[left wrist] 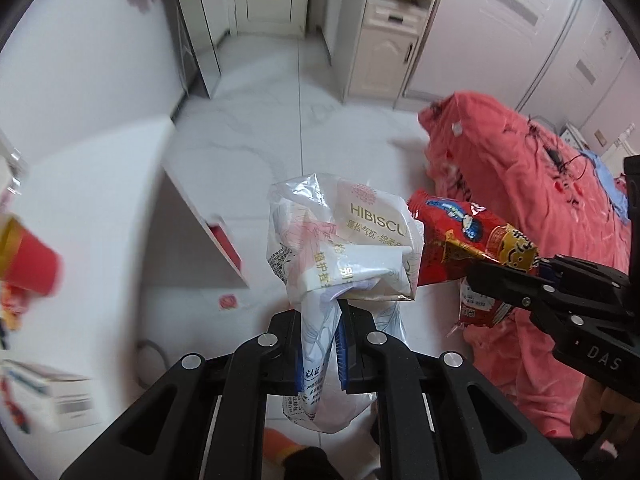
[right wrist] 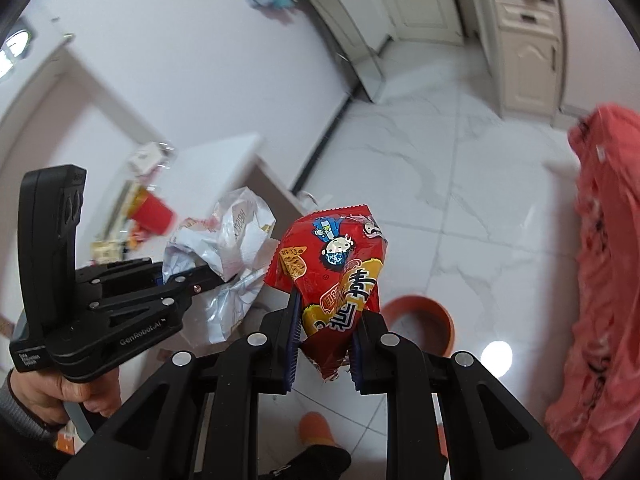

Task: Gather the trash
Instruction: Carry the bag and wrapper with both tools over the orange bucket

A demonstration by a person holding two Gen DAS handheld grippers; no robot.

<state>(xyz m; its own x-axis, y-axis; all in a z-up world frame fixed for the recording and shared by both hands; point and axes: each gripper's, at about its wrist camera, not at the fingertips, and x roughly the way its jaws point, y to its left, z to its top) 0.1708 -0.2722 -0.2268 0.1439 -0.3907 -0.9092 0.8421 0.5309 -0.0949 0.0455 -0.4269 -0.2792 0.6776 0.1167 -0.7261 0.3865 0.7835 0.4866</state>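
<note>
My left gripper (left wrist: 325,336) is shut on a crumpled white plastic wrapper (left wrist: 344,244) printed with gold letters, which sticks up past the fingers. My right gripper (right wrist: 325,332) is shut on a red snack bag (right wrist: 336,268) with cartoon figures. Both wrappers hang above the white tiled floor. In the left wrist view the right gripper (left wrist: 500,280) reaches in from the right with the red snack bag (left wrist: 460,240) beside the white wrapper. In the right wrist view the left gripper (right wrist: 200,280) holds the white wrapper (right wrist: 236,248) at left. An orange bin (right wrist: 420,320) stands on the floor below the red bag.
A white table (left wrist: 88,184) at left carries a red cup (left wrist: 32,268), a box (left wrist: 52,396) and packets. A bed with a pink cover (left wrist: 540,208) fills the right. A small red scrap (left wrist: 227,302) lies on the floor. An orange slipper (right wrist: 316,428) shows below.
</note>
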